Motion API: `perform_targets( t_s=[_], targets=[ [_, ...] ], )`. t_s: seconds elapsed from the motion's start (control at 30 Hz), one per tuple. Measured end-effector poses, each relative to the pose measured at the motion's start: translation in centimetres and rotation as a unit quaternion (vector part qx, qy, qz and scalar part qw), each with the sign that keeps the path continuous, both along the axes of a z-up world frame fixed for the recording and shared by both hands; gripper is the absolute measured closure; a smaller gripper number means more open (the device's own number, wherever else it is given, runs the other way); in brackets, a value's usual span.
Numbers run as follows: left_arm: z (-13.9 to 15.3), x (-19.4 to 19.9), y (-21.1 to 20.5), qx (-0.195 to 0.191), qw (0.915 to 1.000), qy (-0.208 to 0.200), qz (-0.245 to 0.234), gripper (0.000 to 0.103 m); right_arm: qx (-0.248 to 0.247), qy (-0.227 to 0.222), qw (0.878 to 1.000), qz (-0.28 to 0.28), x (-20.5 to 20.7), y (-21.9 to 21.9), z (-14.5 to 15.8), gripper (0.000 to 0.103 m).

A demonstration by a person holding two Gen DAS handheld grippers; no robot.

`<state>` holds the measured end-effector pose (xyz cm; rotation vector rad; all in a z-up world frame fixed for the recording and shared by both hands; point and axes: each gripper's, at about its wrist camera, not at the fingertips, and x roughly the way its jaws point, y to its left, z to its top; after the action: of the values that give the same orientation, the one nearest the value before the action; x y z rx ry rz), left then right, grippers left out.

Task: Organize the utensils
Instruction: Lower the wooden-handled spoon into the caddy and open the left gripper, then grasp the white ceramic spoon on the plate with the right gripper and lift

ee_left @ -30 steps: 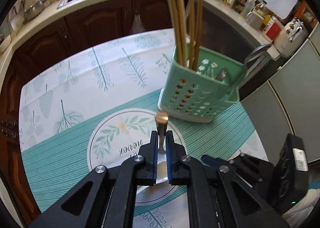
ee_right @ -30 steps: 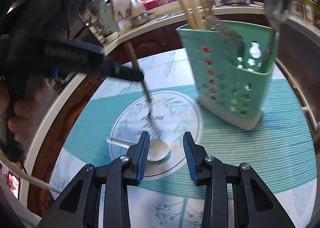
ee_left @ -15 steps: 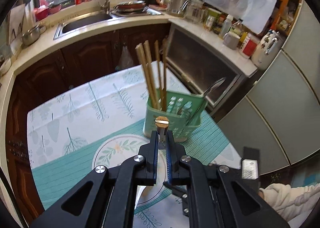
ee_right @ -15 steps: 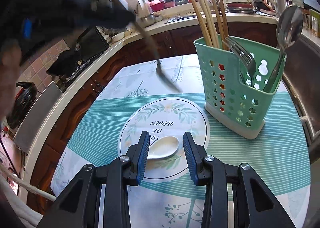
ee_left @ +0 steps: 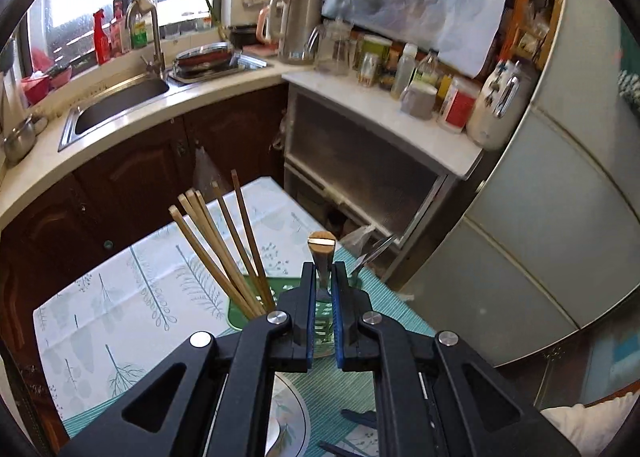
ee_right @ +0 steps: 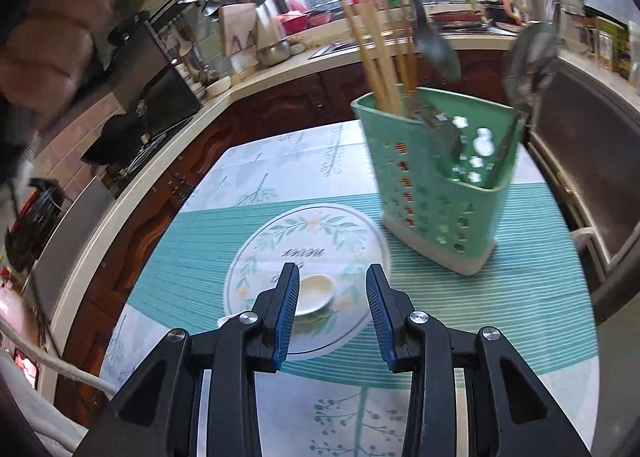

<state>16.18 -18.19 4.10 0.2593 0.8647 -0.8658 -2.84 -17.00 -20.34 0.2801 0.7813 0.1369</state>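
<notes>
Your left claw (ee_left: 321, 289) is clamped on a wooden-handled utensil (ee_left: 321, 247) at lower centre of the left view, directly above the green caddy (ee_right: 436, 185), which already holds chopsticks (ee_right: 380, 61) and metal cutlery. Your right claw (ee_right: 332, 293) stands apart and empty. The white spoon (ee_right: 314, 295) on the worktop (ee_right: 520, 297), lower centre of the right view, remains to be stowed.

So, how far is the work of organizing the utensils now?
Done: chopsticks, a fork and a spoon already stand in the green caddy. In hand: the left claw grips a metal spoon above it. Left: the white spoon on the table; the right claw is open.
</notes>
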Motion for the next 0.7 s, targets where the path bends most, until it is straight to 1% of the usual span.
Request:
perform_targets(
  t_s=[0.1, 0.17, 0.2, 0.27, 0.33, 0.43, 0.53, 0.6, 0.67, 0.7],
  targets=[
    [-3.1, 1.1, -1.1, 0.024, 0.9994, 0.026, 0.002, 0.098, -0.003, 0.002, 1.0, -0.017, -0.3, -0.9, -0.1, 0.067],
    [-4.6, 1.5, -1.3, 0.035, 0.9983, 0.046, 0.006, 0.096, -0.005, 0.004, 1.0, -0.029, -0.5, -1.6, -0.2, 0.067],
    [-5.0, 1.6, -1.1, 0.038, 0.9978, 0.053, 0.009, 0.095, -0.005, 0.006, 0.999, -0.035, -0.6, -1.9, -0.3, 0.067],
    [-5.3, 1.5, -0.5, 0.038, 0.9977, 0.055, 0.012, 0.086, -0.003, 0.011, 0.999, -0.041, -0.6, -2.4, -0.5, 0.067],
    [-5.3, 1.4, 0.2, 0.038, 0.9974, 0.058, 0.017, 0.086, -0.002, 0.014, 0.999, -0.044, -0.4, -2.7, -0.7, 0.067],
    [-4.7, 1.7, 2.3, 0.029, 0.9964, 0.072, 0.034, 0.086, 0.003, 0.021, 0.999, -0.042, 0.1, -2.5, -0.8, 0.067],
    [-4.3, 2.0, 5.4, 0.022, 0.9948, 0.082, 0.057, 0.086, 0.009, 0.03, 0.999, -0.033, 0.9, -1.8, -1.2, 0.067],
    [-4.8, 2.1, 7.3, 0.025, 0.9928, 0.095, 0.068, 0.086, 0.014, 0.038, 0.999, -0.025, 1.6, -1.2, -1.6, 0.067],
    [-6.1, 2.0, 9.1, 0.037, 0.9905, 0.108, 0.077, 0.086, 0.021, 0.052, 0.998, -0.016, 2.4, -0.5, -2.2, 0.067],
    [-7.3, 1.9, 10.1, 0.049, 0.9882, 0.119, 0.083, 0.086, 0.025, 0.059, 0.998, -0.012, 2.9, -0.2, -2.6, 0.067]
  ],
)
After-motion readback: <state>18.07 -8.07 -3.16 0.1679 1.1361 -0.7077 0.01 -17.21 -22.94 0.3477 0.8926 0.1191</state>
